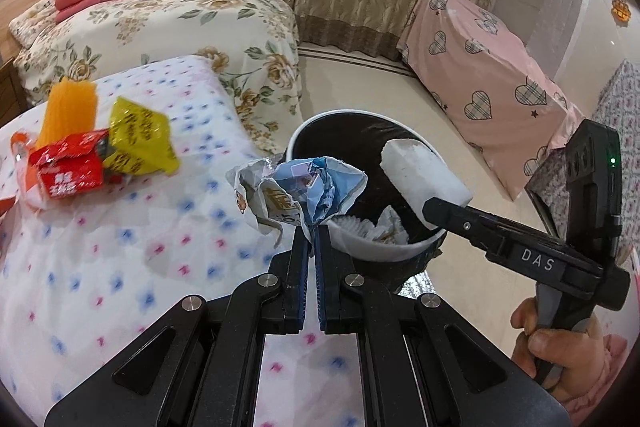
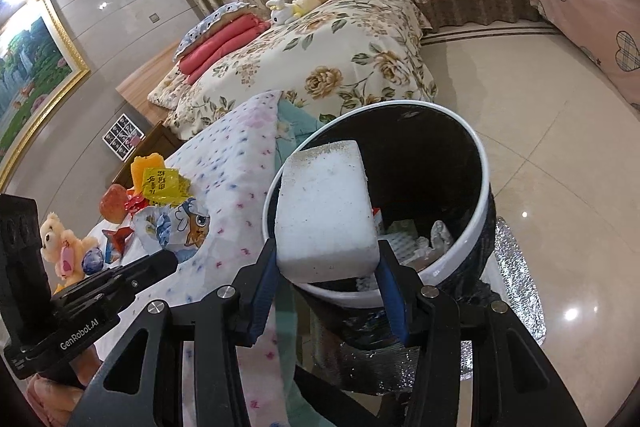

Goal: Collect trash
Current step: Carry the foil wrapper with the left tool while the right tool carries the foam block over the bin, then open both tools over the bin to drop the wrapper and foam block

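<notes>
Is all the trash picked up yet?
Not yet. Some crumpled scraps already lie inside the trash bin. The right gripper holds a white foam block over the bin, and the left gripper pinches a crumpled wrapper beside its rim. Yellow and red wrappers still sit on the bed.

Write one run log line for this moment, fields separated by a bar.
left tool: shut on crumpled wrapper beside bin | right tool: shut on white foam block over bin | more wrappers on bed
</notes>
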`<action>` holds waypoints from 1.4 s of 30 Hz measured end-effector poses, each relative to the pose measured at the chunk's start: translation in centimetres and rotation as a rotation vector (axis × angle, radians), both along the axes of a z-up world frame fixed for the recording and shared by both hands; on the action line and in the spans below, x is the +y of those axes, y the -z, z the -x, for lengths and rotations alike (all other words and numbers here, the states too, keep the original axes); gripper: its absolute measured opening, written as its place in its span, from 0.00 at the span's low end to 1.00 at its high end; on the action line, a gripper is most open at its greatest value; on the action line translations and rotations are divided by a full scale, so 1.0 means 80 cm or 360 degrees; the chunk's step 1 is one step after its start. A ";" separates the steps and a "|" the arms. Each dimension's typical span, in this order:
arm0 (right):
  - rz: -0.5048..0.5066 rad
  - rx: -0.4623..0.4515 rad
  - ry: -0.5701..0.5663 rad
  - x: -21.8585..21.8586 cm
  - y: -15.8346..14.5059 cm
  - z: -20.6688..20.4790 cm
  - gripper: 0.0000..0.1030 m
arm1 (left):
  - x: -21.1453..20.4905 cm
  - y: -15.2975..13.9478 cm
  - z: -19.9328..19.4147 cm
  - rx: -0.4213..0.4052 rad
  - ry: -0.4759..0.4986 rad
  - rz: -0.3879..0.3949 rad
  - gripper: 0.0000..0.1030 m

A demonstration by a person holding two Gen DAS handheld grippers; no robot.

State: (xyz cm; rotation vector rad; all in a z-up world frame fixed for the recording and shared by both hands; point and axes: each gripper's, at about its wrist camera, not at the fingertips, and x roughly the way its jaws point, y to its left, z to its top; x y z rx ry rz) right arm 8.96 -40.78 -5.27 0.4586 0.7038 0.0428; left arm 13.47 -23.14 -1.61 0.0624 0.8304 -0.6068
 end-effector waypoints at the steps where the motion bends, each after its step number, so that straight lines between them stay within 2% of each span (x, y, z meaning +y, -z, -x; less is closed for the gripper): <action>1: 0.0001 -0.0001 0.0004 -0.002 0.000 0.000 0.47 | -0.003 -0.001 -0.002 -0.0003 0.0005 -0.0004 0.03; 11: 0.0017 0.0005 0.0050 -0.027 -0.002 -0.011 0.47 | -0.038 0.001 -0.019 -0.0011 0.0068 -0.0051 0.03; 28: 0.0030 0.0031 0.0081 -0.047 0.002 -0.025 0.50 | -0.074 0.020 -0.046 0.0056 0.0127 -0.0095 0.03; 30: 0.0029 0.0027 0.0080 -0.048 0.001 -0.026 0.52 | -0.074 0.021 -0.047 0.0058 0.0121 -0.0110 0.06; 31: 0.0026 0.0026 0.0080 -0.049 0.001 -0.026 0.54 | -0.074 0.023 -0.047 0.0067 0.0114 -0.0118 0.15; 32: 0.0022 0.0021 0.0085 -0.050 0.000 -0.025 0.59 | -0.072 0.024 -0.048 0.0078 0.0097 -0.0117 0.31; 34: 0.0020 0.0007 0.0093 -0.052 -0.002 -0.024 0.67 | -0.065 0.022 -0.047 0.0072 0.0070 -0.0086 0.44; 39: 0.0000 -0.0007 0.0102 -0.050 -0.003 -0.019 0.75 | -0.048 0.017 -0.039 0.0072 0.0028 -0.0048 0.44; 42: -0.0007 -0.0010 0.0090 -0.042 -0.005 -0.018 0.77 | -0.035 0.015 -0.032 0.0060 -0.0005 -0.0039 0.49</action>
